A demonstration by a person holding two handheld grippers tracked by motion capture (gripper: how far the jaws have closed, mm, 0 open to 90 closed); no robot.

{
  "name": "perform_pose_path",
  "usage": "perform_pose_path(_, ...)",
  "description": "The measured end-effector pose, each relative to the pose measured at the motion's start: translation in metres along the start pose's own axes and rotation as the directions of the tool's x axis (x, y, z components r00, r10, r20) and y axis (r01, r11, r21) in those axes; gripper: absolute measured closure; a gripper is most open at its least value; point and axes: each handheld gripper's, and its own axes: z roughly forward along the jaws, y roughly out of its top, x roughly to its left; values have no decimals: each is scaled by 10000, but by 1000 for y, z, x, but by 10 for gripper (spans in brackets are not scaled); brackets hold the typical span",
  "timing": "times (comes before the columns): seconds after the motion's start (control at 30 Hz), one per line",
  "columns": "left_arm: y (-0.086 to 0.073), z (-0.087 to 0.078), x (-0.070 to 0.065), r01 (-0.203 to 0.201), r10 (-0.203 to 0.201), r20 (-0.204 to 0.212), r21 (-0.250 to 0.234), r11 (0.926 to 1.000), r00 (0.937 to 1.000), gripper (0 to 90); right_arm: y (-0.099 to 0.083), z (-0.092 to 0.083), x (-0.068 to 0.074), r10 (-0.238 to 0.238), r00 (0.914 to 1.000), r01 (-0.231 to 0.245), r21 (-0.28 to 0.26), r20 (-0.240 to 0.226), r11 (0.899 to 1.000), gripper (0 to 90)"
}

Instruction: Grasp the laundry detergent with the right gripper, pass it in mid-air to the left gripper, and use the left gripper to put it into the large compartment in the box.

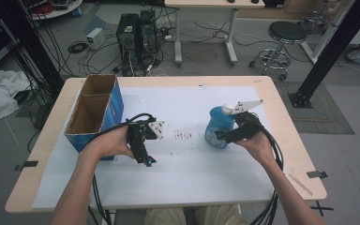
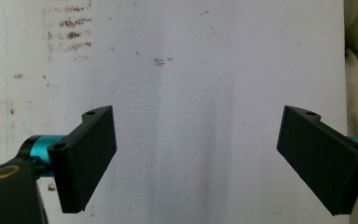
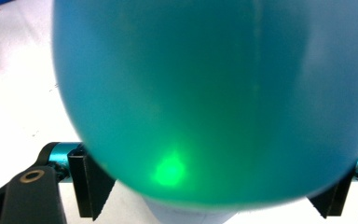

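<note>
A round teal-blue bottle (image 1: pixel 214 123) with a white cap stands right of centre on the white-covered table (image 1: pixel 192 178). My right gripper (image 1: pixel 222 136) reaches it from the right. In the right gripper view the bottle (image 3: pixel 214 93) bulges between both black jaws and touches each, so the right gripper (image 3: pixel 212 193) is shut on it. My left gripper (image 1: pixel 145 160) points down at the sheet left of centre. Its jaws stand wide apart over bare white paper, so the left gripper (image 2: pixel 196 158) is open with nothing between them.
A blue cardboard box (image 1: pixel 96 115) with two open compartments stands at the table's left, close to my left hand. Brown smudges (image 1: pixel 183 136) mark the sheet between the grippers. Computer towers (image 1: pixel 136 37) and a stool (image 1: pixel 286 40) stand on the floor beyond the far edge.
</note>
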Motion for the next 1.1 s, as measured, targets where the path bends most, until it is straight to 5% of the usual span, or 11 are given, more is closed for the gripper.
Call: perform_pose_path(1.1,-2,1,0,126,-126,-10,-70,9999,9999,119,-3,3,0,55,9998,-61,-275,-208,9996,328)
